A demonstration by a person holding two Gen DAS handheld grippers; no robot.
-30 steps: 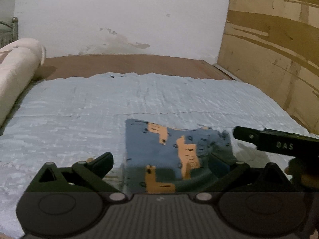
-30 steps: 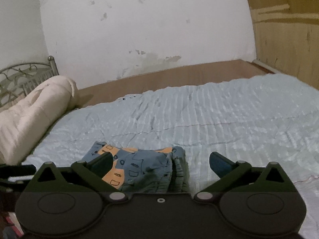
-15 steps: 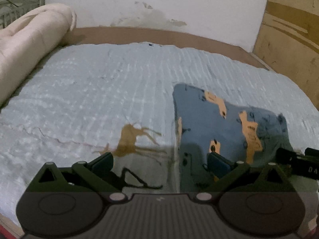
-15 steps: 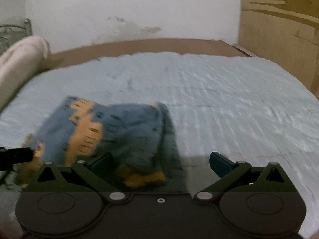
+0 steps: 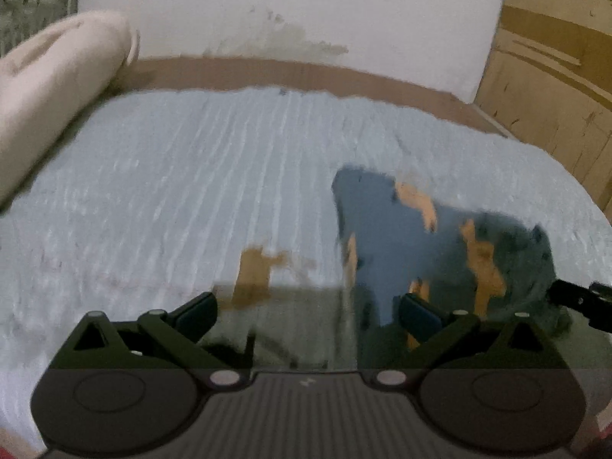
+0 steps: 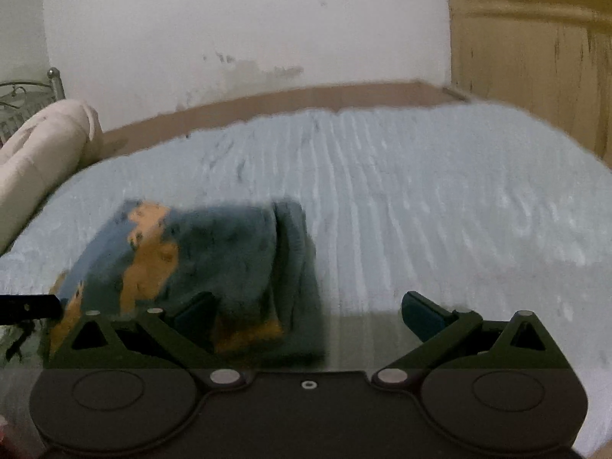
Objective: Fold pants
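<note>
Blue pants (image 6: pixel 214 260) lying folded on bed (image 6: pixel 420 191); I'm backing left gripper (image 5: pixel 308 308) and right gripper (image 6: pixel 308 308) off, jaws spread, empty.

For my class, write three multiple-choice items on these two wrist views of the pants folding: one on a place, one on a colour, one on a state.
1. Where do the pants lie?
A. on the bedspread
B. on the rolled blanket
C. on the floor

2. What colours are the pants?
A. red and white
B. blue with orange patches
C. plain black

3. How do both grippers stand?
A. both shut on the pants
B. left shut, right open
C. both open, holding nothing

Answers:
1 A: the folded pants rest flat on the pale blue spread.
2 B: orange shapes show on blue cloth in both views.
3 C: the left gripper and right gripper show wide gaps with no cloth between the fingers.
</note>
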